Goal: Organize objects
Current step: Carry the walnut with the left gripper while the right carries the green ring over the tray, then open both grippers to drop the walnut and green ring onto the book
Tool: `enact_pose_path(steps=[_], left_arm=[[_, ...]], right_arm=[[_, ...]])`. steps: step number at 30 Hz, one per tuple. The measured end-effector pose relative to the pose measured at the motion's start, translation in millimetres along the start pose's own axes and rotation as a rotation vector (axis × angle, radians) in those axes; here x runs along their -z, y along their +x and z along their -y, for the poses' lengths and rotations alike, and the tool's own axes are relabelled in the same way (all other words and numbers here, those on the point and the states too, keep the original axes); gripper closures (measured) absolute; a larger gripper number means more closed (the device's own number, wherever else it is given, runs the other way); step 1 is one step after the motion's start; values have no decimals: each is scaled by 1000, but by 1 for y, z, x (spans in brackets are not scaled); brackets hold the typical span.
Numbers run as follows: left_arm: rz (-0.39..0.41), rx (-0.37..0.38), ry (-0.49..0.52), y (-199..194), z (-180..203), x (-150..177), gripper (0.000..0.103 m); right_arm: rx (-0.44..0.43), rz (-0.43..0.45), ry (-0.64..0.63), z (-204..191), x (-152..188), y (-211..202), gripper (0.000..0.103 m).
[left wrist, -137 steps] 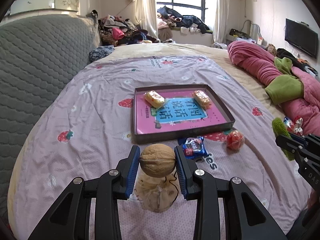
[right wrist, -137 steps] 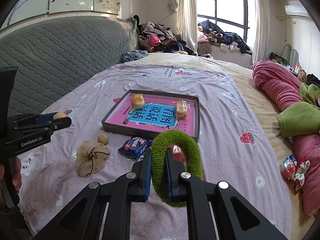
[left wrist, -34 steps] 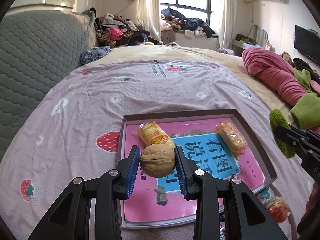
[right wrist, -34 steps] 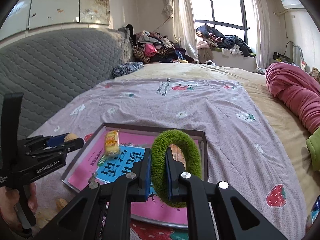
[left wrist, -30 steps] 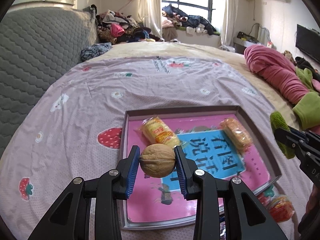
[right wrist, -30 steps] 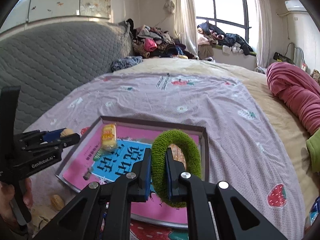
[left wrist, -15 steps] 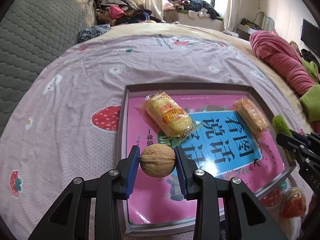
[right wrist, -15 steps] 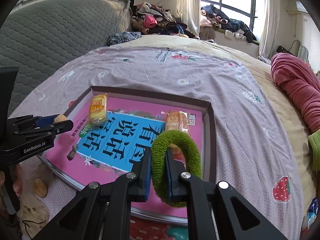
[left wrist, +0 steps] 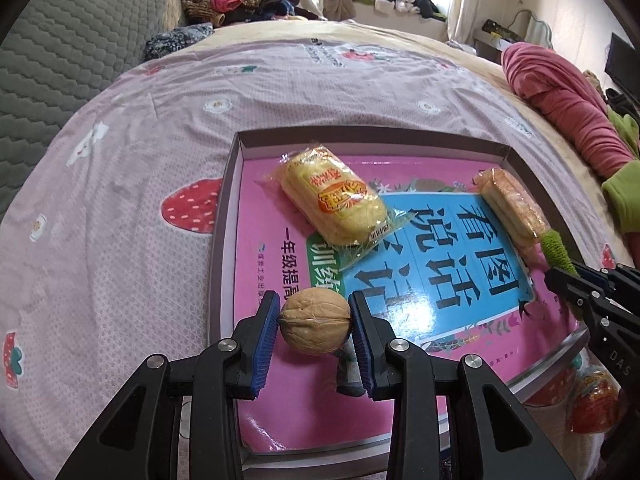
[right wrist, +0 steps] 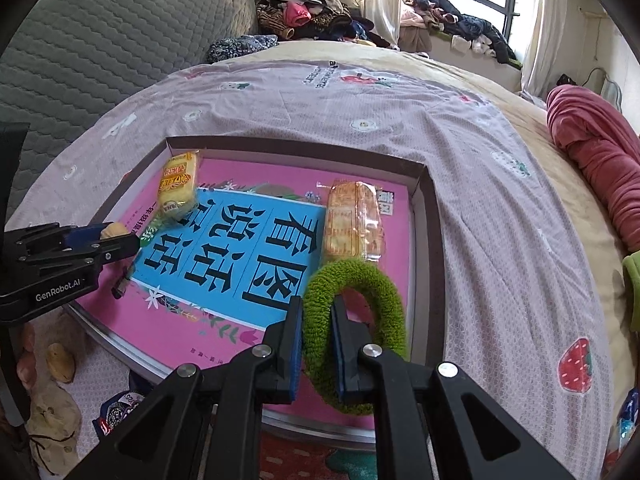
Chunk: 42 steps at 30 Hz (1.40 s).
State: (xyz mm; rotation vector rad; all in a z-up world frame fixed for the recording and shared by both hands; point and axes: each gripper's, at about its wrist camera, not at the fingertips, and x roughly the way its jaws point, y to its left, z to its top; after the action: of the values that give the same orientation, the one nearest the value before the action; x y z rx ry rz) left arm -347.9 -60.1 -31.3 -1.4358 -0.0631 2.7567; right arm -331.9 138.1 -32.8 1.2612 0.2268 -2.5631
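Left wrist view: my left gripper (left wrist: 314, 322) pinches a tan, wrinkled walnut (left wrist: 315, 326) over the shallow grey-rimmed cardboard tray (left wrist: 222, 216).

Its blue ribbed pads (left wrist: 264, 340) are partly spread and press the walnut's two sides, holding it above the near left part of the tray's pink and blue printed floor. A yellow cake in clear wrapper (left wrist: 334, 199) lies further in, and an orange wrapped biscuit pack (left wrist: 510, 207) sits toward the far right. In the right wrist view my right gripper (right wrist: 316, 350) is squeezed almost together on a fuzzy green fabric ring (right wrist: 356, 322), one pad inside the loop and one outside. The ring hangs over the tray's near right corner, just in front of the biscuit pack.
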Motion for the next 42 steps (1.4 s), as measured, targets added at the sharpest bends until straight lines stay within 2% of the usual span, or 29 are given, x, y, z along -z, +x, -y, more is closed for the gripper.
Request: enact_pose_path(steps=[9,13,16,18,26,30,37,39,42], left_arm=[[-39,3,-1,4,0,1,66],[-46,12,-7,5,-1,1,51],[-47,-7,-2,4,0,1,44],[-50,2,-9,4,-2,1,43],[-70,19,10,4,6,2,27],[-71,51,8,-1,8,2,26],[-65,74,8,-8,8,1,24],[-56,64,1,-11,6,0,24],[-56,106,-29,-17,1,-2,23]], right_arm=[[0,-27,1,1,1,6,89],[2,-39,-6,0,2,7,89],[9,-45,-8,1,3,8,89],[15,-51,-8,2,3,8,80],[35,-44,-18,1,2,4,68],[43,-37,-20,2,1,0,61],[49,0,-32,1,-1,-13,53],[47,10,-33,1,-2,-16,52],[46,24,-26,3,-4,-21,52]])
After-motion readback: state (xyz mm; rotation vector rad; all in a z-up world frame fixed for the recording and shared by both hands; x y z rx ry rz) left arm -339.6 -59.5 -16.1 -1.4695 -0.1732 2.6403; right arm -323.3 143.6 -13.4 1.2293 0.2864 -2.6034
